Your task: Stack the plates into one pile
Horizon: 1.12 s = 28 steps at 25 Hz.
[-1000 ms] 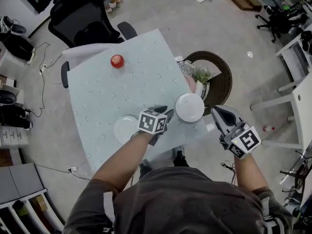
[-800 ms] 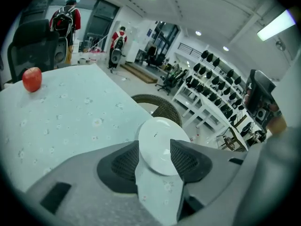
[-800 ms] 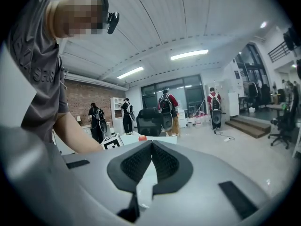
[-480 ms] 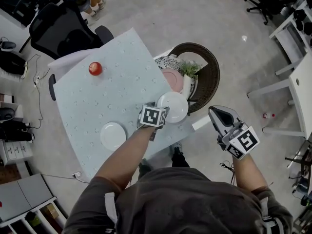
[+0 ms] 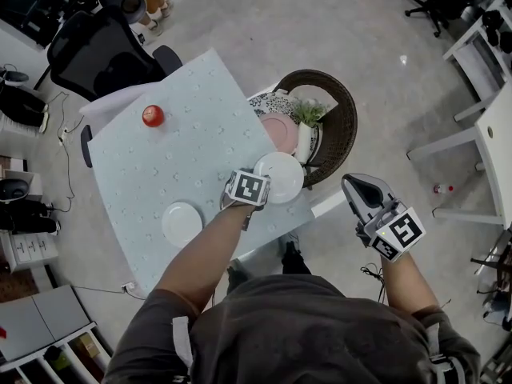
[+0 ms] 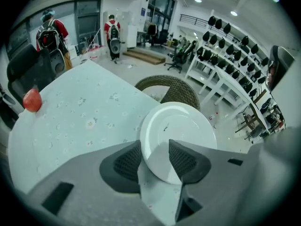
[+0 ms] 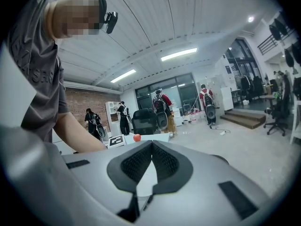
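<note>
No stacking is done: the large round white plate [image 5: 282,174] and the small round white plate [image 5: 182,223] lie apart on the pale-blue table [image 5: 160,162], the left gripper [image 6: 155,149], jaws apart and just closing, straddles the large plate's rim without pressing, and the right gripper [image 7: 151,147] is closed, empty.

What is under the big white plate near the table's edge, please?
The plate rests on the pale dotted tablecloth, visible beside it. Anything directly beneath it is hidden by the plate.

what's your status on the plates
Left gripper jaws closing round big white plate's rim, not clamped. Right gripper shut, empty, off the table. Small plate lies apart, unstacked. Nothing lies between them.
</note>
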{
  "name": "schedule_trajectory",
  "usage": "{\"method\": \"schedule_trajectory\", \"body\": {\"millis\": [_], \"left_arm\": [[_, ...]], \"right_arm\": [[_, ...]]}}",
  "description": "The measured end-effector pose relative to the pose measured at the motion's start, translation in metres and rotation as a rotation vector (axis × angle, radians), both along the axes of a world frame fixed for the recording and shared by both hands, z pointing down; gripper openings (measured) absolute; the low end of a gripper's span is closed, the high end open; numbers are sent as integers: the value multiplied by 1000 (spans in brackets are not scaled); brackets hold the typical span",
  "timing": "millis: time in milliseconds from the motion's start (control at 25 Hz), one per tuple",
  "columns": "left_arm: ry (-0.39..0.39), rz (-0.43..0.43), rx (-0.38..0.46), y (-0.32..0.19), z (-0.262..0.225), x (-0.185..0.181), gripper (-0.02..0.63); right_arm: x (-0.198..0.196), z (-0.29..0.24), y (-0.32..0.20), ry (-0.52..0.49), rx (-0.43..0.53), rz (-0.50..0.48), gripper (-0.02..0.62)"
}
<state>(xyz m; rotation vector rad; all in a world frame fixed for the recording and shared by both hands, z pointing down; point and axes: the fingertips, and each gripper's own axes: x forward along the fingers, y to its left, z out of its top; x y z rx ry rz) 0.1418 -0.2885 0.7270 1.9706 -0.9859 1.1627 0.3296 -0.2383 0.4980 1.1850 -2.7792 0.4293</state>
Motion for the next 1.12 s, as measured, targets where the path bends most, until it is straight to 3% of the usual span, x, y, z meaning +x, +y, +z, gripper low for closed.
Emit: {"method": "schedule_trajectory", "body": {"millis": [120,280,600,720,920,1120], "left_arm": [[36,-37,-46,0,-5,-4,114],[133,-61,-72,1,-12,-5,84],[525,-183,-169,13,-52,-9,24],[628,-214,-166,21,-68,-14,18],[695,-241,-117,28,-93,-34,14],[741,-290,-64,40,-111,-82,14]], "right_arm": [[3,-2,0,-1,4,5,-6],[8,0,2,-7,3,12,-6],[4,-7,1,-18,3,9,-6],[-7,-13,0,-14,9,-10,-6],[-36,-22,-2,-6,20,-58,-6],[-87,-31,-5,-1,42,-126,-6]]}}
